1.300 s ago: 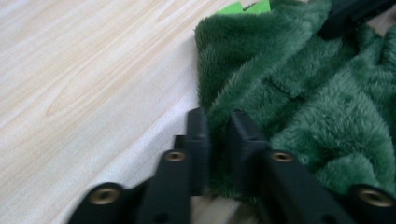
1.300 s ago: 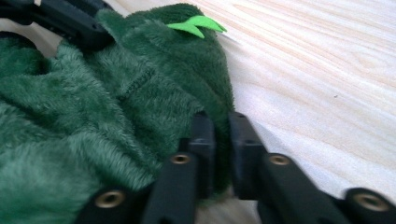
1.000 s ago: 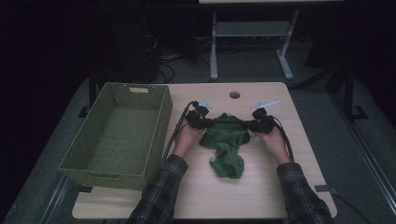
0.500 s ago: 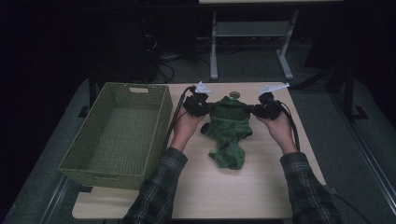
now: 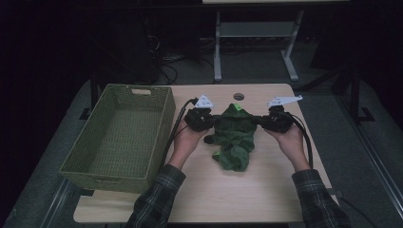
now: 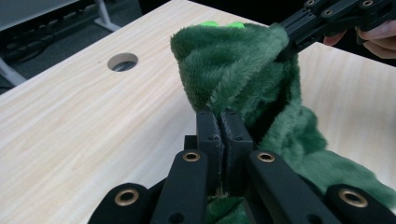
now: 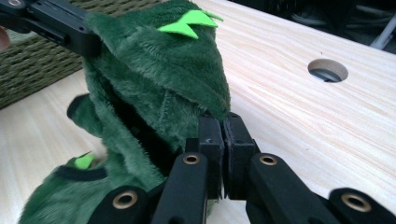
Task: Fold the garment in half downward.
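Green fleece garment [image 5: 234,135] is hanging mid-frame, both the left gripper [image 5: 205,121] and right gripper [image 5: 264,122] clamping its edges; lifting evenly should be clearing the basket [image 5: 85,164] at left.

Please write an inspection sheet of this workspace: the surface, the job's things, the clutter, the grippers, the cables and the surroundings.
Surface: light wooden table with a round hole.
Job's things: green plush garment, held up at both sides, lower end on the table; woven basket at the left, nothing inside.
Clutter: nothing seen.
Grippers: left gripper and right gripper both shut on the garment.
Cables: black cables trail from each gripper.
Surroundings: dark room, metal stand behind.
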The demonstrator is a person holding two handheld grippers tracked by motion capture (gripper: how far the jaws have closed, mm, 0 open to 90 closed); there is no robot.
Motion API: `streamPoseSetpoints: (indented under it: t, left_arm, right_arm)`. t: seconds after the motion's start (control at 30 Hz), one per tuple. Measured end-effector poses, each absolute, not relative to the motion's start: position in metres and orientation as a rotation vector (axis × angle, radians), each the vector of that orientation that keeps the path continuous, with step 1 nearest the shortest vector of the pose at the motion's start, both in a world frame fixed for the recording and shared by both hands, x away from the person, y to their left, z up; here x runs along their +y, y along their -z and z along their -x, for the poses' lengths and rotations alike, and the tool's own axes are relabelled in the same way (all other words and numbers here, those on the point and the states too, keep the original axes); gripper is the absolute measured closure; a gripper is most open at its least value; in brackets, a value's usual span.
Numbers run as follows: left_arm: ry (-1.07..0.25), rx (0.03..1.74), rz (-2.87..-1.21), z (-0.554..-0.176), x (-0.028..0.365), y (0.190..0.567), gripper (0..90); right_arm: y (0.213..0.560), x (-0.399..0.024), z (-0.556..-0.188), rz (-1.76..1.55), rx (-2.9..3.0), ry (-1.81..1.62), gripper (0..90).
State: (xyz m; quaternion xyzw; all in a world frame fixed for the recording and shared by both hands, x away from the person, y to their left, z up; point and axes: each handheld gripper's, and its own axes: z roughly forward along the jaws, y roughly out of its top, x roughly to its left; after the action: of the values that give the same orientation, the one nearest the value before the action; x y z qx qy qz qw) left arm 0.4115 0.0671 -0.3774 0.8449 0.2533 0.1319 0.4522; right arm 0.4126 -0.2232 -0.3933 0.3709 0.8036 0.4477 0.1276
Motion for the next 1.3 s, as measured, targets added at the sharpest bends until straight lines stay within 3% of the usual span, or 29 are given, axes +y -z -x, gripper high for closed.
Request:
streamPoseSetpoints:
  t: [0.67, 1.3]
  left_arm:
    - [-0.268, 0.534, -2.094, -0.348, 0.076, 0.406, 87.4]
    - [-0.189, 0.442, -2.269, -0.315, 0.071, 0.455, 87.4]
  right_arm:
    - [0.416, -0.22, -0.338, -0.963, 2.419, -1.346, 86.4]
    - [0.45, -0.212, -0.298, -0.946, 2.544, -1.268, 86.0]
